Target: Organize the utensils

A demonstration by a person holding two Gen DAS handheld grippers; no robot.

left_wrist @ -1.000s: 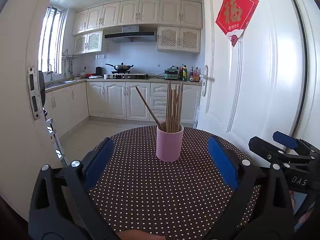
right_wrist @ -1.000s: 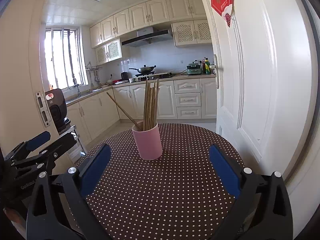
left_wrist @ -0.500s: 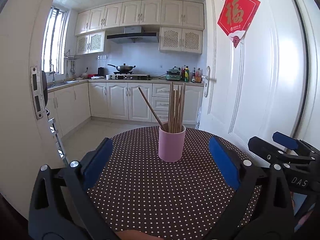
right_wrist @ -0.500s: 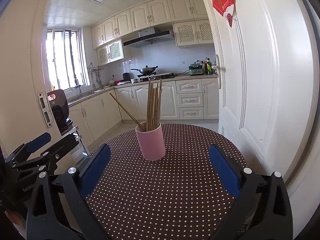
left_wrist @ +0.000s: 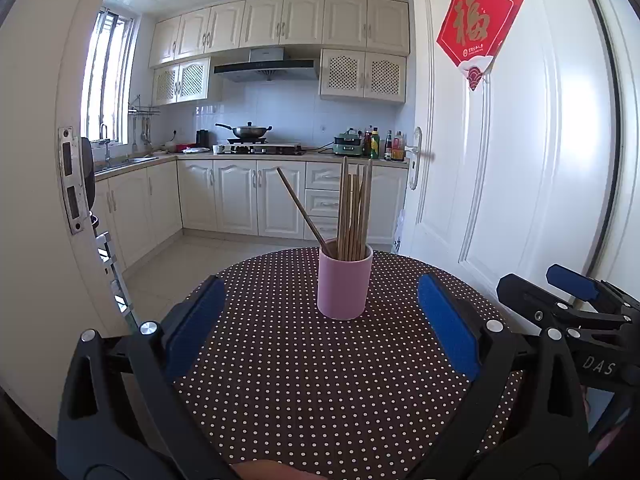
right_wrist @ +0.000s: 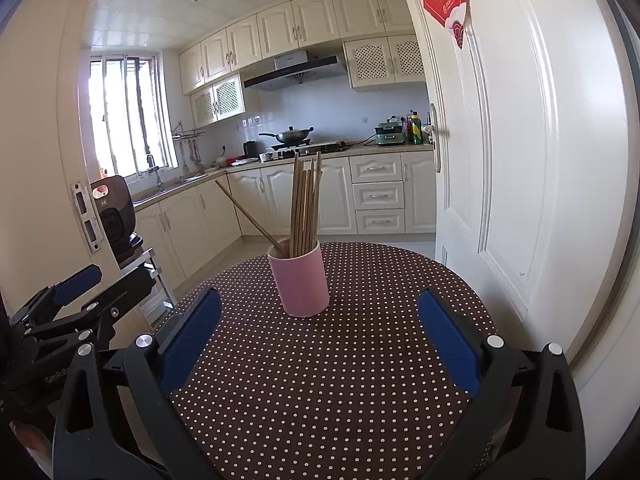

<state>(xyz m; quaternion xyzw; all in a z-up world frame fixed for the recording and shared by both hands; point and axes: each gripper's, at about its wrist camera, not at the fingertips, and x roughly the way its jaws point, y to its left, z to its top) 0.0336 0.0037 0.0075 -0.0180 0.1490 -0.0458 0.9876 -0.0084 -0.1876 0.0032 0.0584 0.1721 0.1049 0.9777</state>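
Note:
A pink cup (left_wrist: pixel 345 283) (right_wrist: pixel 299 282) stands upright on a round table with a brown dotted cloth (left_wrist: pixel 320 380) (right_wrist: pixel 340 360). It holds several wooden chopsticks (left_wrist: pixel 354 210) (right_wrist: pixel 305 204); most stand upright and one leans to the left. My left gripper (left_wrist: pixel 320 316) is open, its blue pads wide apart, short of the cup and holding nothing. My right gripper (right_wrist: pixel 320 320) is open and empty too, likewise short of the cup. Each gripper shows at the edge of the other's view.
A white door (left_wrist: pixel 520 160) with a red paper ornament (left_wrist: pixel 478 28) stands open close to the table's right side. A door frame (left_wrist: pixel 68 184) is at the left. Behind lies a kitchen with cream cabinets (left_wrist: pixel 240 200) and a wok on the stove (left_wrist: pixel 248 132).
Both wrist views have shifted slightly, so the cup sits a little further right in each. The cup, chopsticks and open jaws are as before.

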